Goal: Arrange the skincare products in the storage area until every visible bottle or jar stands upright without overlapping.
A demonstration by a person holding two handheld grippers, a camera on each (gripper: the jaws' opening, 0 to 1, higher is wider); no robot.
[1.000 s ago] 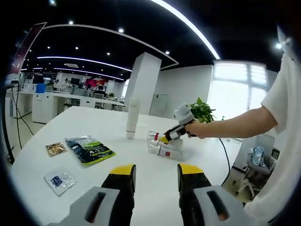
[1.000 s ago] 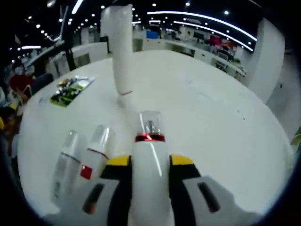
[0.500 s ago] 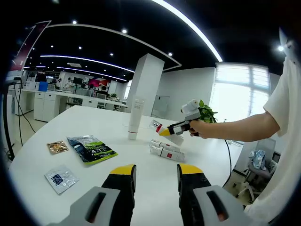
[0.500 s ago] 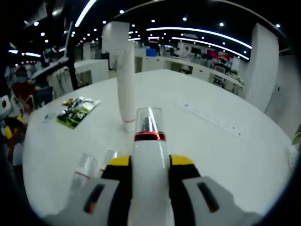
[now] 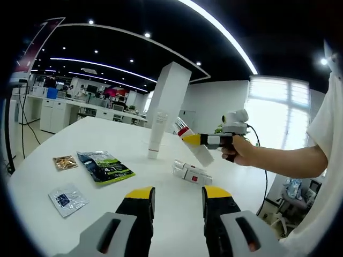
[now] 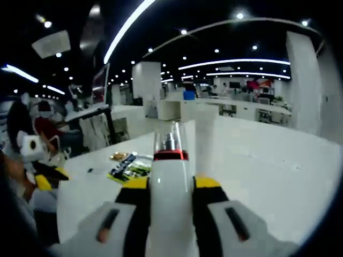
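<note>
Clamping a white bottle (image 6: 170,182) with a red collar and clear cap between the yellow-tipped jaws of the right gripper (image 6: 170,184), lifted clear of the white table (image 5: 161,193). Best tilted cap-up over a bare patch near the tall white tube (image 5: 157,135), already upright, then lowered flat on its base before letting go; smooth, narrow plastic, likely to tip. Two more clear-capped bottles (image 5: 191,172) lying side by side, touching. Left gripper (image 5: 175,199) empty, jaws parted, hovering near glossy foil sachets (image 5: 102,167).

Right gripper (image 6: 167,184) clamped — raised, left gripper (image 5: 177,194) parted, low
</note>
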